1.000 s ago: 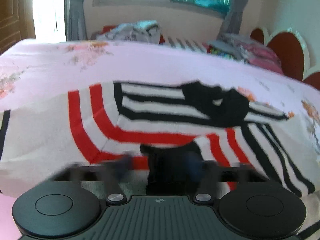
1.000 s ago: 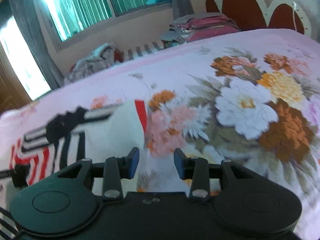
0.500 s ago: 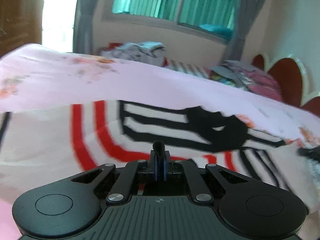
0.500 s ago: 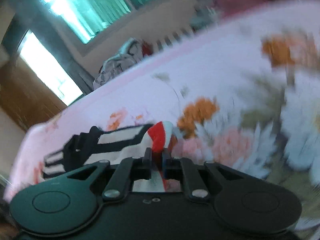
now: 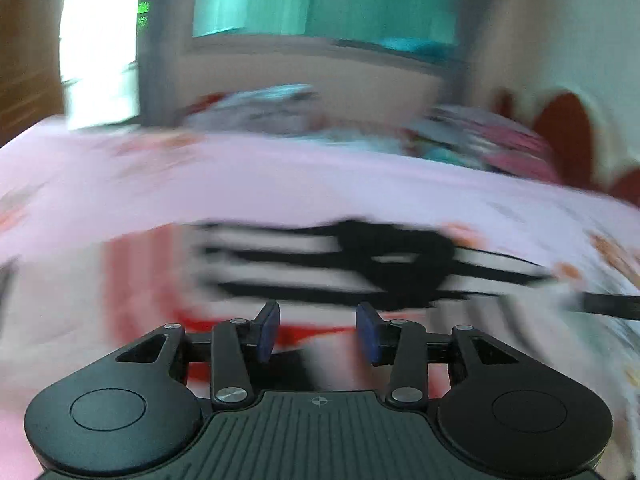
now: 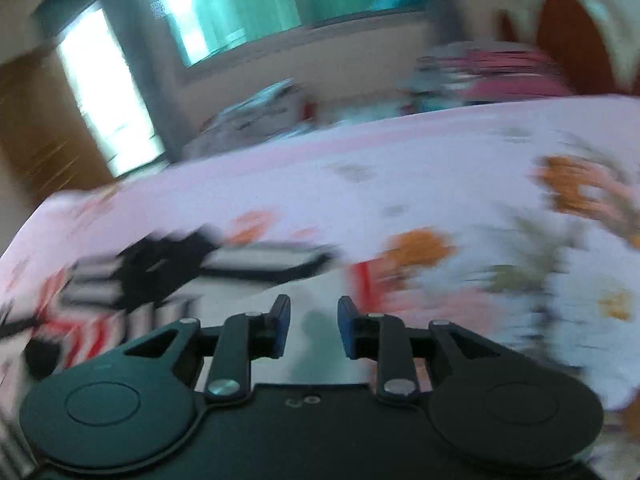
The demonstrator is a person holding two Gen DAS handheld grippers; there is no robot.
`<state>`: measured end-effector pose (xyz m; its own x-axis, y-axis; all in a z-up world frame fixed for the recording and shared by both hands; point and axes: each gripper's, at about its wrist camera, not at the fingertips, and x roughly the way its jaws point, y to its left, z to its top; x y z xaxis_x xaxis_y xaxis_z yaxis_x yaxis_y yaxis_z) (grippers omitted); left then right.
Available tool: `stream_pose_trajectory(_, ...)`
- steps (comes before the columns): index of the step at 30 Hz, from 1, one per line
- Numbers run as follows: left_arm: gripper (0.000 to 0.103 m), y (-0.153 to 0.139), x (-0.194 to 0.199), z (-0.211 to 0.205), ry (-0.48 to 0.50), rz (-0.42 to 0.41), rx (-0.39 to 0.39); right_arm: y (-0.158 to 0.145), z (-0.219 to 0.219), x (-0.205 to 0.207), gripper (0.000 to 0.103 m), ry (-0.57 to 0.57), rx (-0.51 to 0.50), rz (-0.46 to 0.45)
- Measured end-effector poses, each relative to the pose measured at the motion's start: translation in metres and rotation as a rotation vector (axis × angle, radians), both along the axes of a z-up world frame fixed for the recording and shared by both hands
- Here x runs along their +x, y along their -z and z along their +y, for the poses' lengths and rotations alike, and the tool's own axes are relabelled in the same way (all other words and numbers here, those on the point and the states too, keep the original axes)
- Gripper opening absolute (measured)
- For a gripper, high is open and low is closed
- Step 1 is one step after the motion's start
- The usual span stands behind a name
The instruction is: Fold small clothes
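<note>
Both grippers apart, nothing held

Left gripper (image 5: 318, 330) wide open over the striped shirt (image 5: 280, 276), which lies flat on the bed (image 5: 280, 176). Right gripper (image 6: 314, 326) open, empty, at the shirt's (image 6: 168, 276) right edge. Frames blurred

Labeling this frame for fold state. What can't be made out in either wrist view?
- Left wrist view: striped garment smeared by motion blur; fold lines and edges unreadable. Its near part is hidden behind the left claw.
- Right wrist view: garment blurred and cut off at the left edge; the right claw body covers the near hem.
- Both views: clothes piles beyond the bed too blurred to identify.
</note>
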<state>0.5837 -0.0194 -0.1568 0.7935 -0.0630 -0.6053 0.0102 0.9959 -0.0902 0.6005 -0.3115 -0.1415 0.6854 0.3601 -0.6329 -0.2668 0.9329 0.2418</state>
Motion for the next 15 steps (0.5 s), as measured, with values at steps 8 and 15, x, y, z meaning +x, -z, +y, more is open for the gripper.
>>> stream_pose_trajectory(8, 0.041, 0.034, 0.049, -0.074, 0.151, 0.104, 0.072, 0.007, -0.005, 0.022, 0.022, 0.073, -0.132, 0.018)
stream_pose_trajectory(15, 0.041, 0.031, 0.068, -0.073, 0.127, 0.122, 0.09, 0.008, -0.037, 0.035, 0.01, 0.125, -0.113, 0.08)
